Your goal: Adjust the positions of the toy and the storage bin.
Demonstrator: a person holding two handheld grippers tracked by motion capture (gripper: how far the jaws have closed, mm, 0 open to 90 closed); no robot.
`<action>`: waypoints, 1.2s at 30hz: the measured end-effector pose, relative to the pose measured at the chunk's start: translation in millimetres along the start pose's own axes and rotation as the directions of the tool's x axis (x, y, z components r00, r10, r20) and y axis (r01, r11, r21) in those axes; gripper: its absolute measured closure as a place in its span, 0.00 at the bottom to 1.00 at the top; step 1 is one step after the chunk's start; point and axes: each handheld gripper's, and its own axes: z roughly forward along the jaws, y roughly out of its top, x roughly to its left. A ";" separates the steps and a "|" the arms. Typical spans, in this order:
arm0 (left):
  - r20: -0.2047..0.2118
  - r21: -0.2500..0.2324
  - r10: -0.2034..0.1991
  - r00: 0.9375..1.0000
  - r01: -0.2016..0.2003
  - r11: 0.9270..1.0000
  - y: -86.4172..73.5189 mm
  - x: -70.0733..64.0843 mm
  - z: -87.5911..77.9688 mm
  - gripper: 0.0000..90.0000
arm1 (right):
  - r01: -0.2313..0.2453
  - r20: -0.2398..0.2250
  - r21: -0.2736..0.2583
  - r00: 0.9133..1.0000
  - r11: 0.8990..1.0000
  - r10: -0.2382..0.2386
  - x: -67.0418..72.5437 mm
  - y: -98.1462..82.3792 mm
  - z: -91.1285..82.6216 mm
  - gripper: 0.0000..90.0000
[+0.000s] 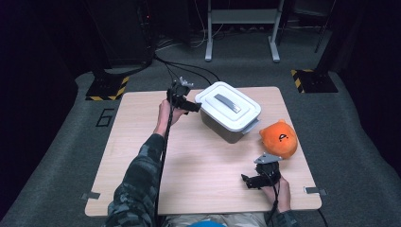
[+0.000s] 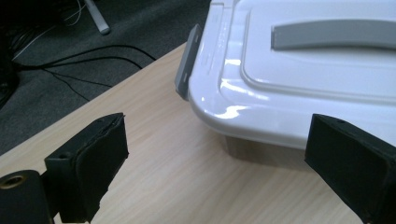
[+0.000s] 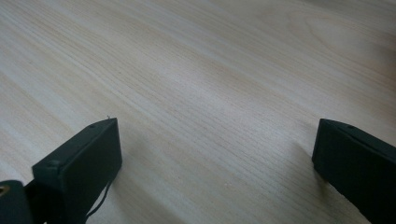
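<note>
From the high view, the left gripper (image 1: 189,105) sits at the far-left corner of the white lidded box (image 1: 229,111), which stands on the far half of the table (image 1: 142,142), nearer its far edge than its near one; I judge the step in hand to be the approach to the box's left latch, before any opening of the lid. The person's left forearm, in a camouflage sleeve, stretches diagonally forward from the near edge, while the right gripper (image 1: 253,181) rests low near the near-right corner, just in front of the orange plush toy (image 1: 279,138), which lies close to the right edge. In the left gripper view, the jaws stand wide apart with nothing between them, and the grey latch (image 2: 187,63) on the box's end hangs just ahead, the grey lid handle (image 2: 334,34) beyond it. The next move likely calls for easing forward and closing on that latch, then lifting it outward. In the right gripper view, the jaws are spread wide over bare wood, holding nothing.
</note>
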 end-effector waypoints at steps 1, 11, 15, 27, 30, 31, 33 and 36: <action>0.000 -0.004 0.000 1.000 0.000 1.000 3.6 0.2 1.1 0.06 | 0.002 -0.003 0.000 1.000 1.000 -0.002 0.0 0.0 0.0 0.01; -0.031 0.028 -0.001 1.000 0.002 1.000 25.6 2.8 23.0 0.11 | 0.009 -0.009 0.002 1.000 1.000 -0.009 -0.1 -0.1 -0.4 0.02; -0.050 0.070 -0.012 0.999 0.016 0.997 23.8 4.7 36.3 0.17 | 0.005 -0.007 0.000 1.000 1.000 -0.005 0.4 -0.2 -0.7 0.03; 0.061 0.050 -0.130 0.990 0.127 0.991 11.5 16.0 43.1 0.59 | 0.008 -0.008 -0.003 1.000 1.000 -0.008 0.4 -0.3 -0.8 0.03; 0.076 0.055 -0.125 0.989 0.121 0.991 9.7 15.3 40.3 0.63 | 0.009 -0.008 -0.003 1.000 1.000 -0.009 0.3 -0.3 -0.9 0.03; 0.077 0.052 -0.128 0.989 0.124 0.991 9.0 14.4 39.8 0.64 | 0.008 -0.007 -0.003 1.000 1.000 -0.008 0.4 -0.3 -0.9 0.03; 0.080 0.053 -0.125 0.989 0.121 0.991 7.9 13.2 38.3 0.66 | 0.005 -0.008 -0.002 1.000 1.000 -0.005 0.6 -0.3 -1.0 0.03; 0.074 0.049 -0.122 0.990 0.118 0.992 6.3 12.0 36.7 0.66 | 0.005 -0.009 -0.004 1.000 1.000 -0.005 0.7 -0.4 -0.9 0.03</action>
